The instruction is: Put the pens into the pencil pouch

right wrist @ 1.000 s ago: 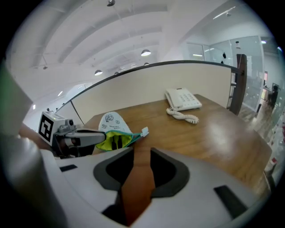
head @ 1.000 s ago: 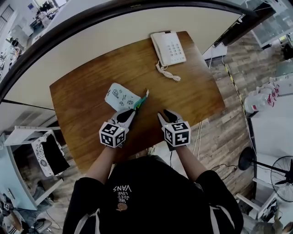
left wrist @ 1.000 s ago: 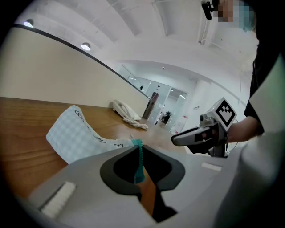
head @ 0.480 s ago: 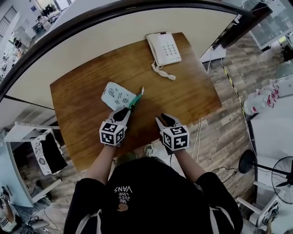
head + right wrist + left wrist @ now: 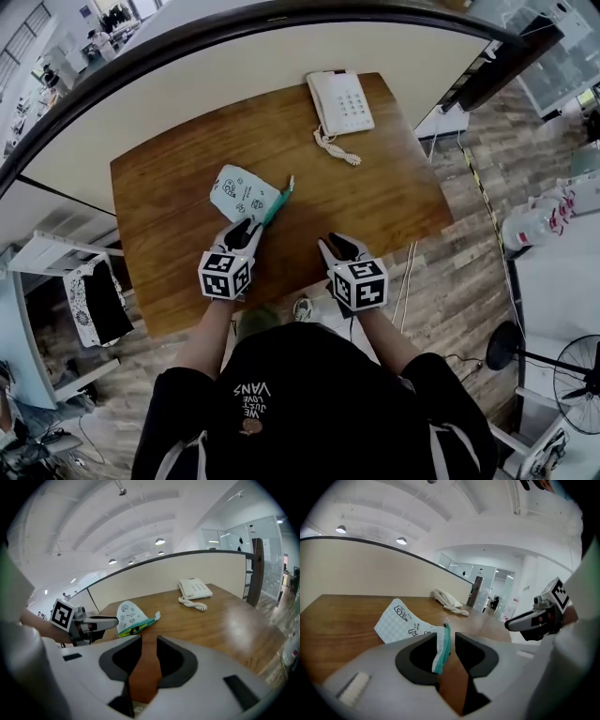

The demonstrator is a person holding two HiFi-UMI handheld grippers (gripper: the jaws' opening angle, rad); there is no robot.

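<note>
The white pencil pouch [image 5: 246,195] with small drawings and a teal zip edge lies on the wooden table [image 5: 375,197], its mouth facing right. My left gripper [image 5: 246,228] is at the pouch's near end. Its jaws have just been opening, and the teal zip edge [image 5: 446,641] stands loose between them with a gap on the right side. My right gripper [image 5: 339,244] is open and empty near the table's front edge, right of the pouch [image 5: 130,617]. Something yellow-green shows inside the pouch's mouth in the right gripper view. I cannot make out any loose pen.
A white desk phone [image 5: 342,101] with a coiled cord sits at the table's far right. A cream partition wall runs behind the table. Wooden floor lies to the right of the table.
The left gripper's jaws have spread apart around the pouch's teal zip edge, which they gripped before. The right gripper has shifted slightly toward the near edge.
</note>
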